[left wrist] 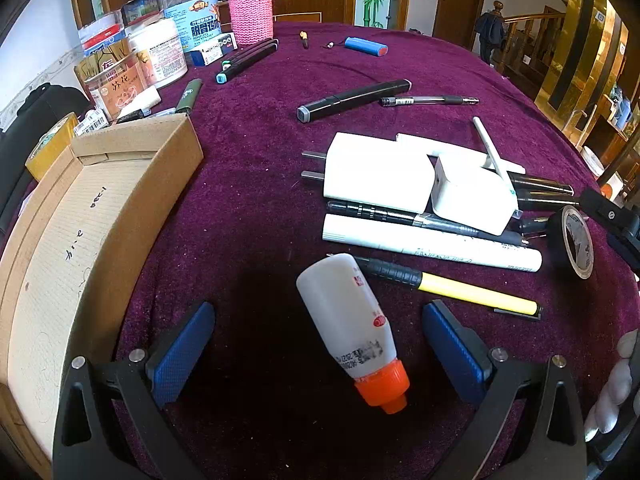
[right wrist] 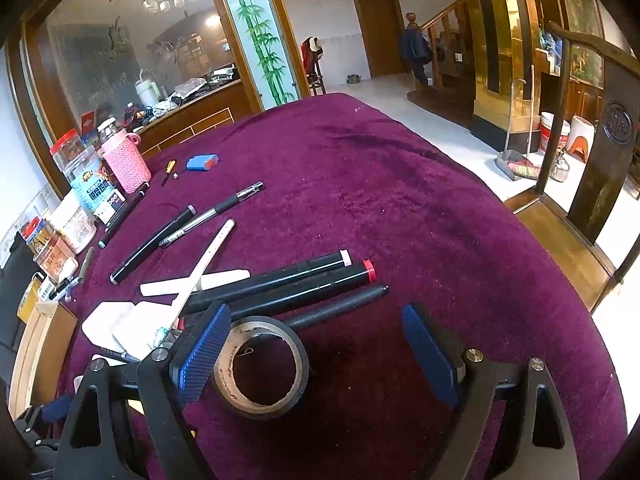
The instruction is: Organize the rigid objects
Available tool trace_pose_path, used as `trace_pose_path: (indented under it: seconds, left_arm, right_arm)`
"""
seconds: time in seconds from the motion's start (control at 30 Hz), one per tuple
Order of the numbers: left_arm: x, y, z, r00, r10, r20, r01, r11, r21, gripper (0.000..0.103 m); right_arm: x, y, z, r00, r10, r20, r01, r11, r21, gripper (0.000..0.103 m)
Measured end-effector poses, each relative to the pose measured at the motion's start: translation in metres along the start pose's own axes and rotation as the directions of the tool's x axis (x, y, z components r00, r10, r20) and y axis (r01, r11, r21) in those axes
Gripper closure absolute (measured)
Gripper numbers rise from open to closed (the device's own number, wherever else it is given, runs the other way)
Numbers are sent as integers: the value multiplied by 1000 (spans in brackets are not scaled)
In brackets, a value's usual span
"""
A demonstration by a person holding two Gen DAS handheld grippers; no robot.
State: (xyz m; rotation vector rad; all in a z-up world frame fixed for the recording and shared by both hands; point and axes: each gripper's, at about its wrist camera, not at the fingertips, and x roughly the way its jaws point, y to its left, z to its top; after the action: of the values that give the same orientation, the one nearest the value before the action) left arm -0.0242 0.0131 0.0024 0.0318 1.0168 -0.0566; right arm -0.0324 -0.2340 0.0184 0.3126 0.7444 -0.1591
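Observation:
A white glue bottle (left wrist: 345,318) with an orange cap lies on the purple cloth between the wide-apart blue pads of my left gripper (left wrist: 318,344); neither pad touches it. An empty cardboard box (left wrist: 86,216) sits to its left. Beyond the bottle lie a yellow pen (left wrist: 476,290), a white tube (left wrist: 432,248), two white chargers (left wrist: 378,176) and black markers. My right gripper (right wrist: 318,354) is open over a black tape roll (right wrist: 262,364), which lies flat beside its left pad (right wrist: 202,354). Black markers (right wrist: 296,280) lie just beyond the roll.
Jars, tubs and a pink knitted bottle cover (left wrist: 251,10) crowd the table's far left corner. A blue battery pack (left wrist: 366,46), a black marker (left wrist: 352,100) and a gel pen (left wrist: 428,101) lie farther out. The table edge (right wrist: 560,280) drops off to the right, near a wooden chair (right wrist: 600,152).

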Motion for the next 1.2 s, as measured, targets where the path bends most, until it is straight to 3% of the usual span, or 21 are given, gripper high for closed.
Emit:
trace_pose_path:
  seconds: [0.77,0.8,0.87,0.9,0.97,1.03,1.1,1.2]
  left_arm:
    - [0,0,0,1000,2,3,-2,1000,1,0]
    - [-1,1,0,1000,0,7,0,1000,-1,6]
    - [-8,2,-1,999,-1,46,1,1000,-7,44]
    - [-12,2,-1,997,-23,67,22,1000,2,76]
    - [-13,3,-3,995,-75,69,74,997,22,76]
    - [-17,17,-7,987,-148,62,150,989,-18,76]
    - [-30,37,-17,970,-238,51,242,965,-98,76]
    - [-68,65,-34,930,-355,97,366,917,-158,77]
  right_arm:
    - [6,-3,-1,1000,-8,-27,8,1000,18,13]
    - [6,-4,-1,1000,-9,-28,10,1000,21,13]
    - [7,-4,0,999,-14,-32,15,1000,25,13]
    - [7,-3,0,999,-18,-34,19,999,27,13]
    - [8,-4,-1,999,-24,-40,25,999,31,13]
    - [8,-6,-1,999,-30,-40,32,999,43,13]
    - [9,-10,-1,999,-21,-45,24,998,65,13]
    - [13,-19,0,998,9,-65,-1,993,119,13]
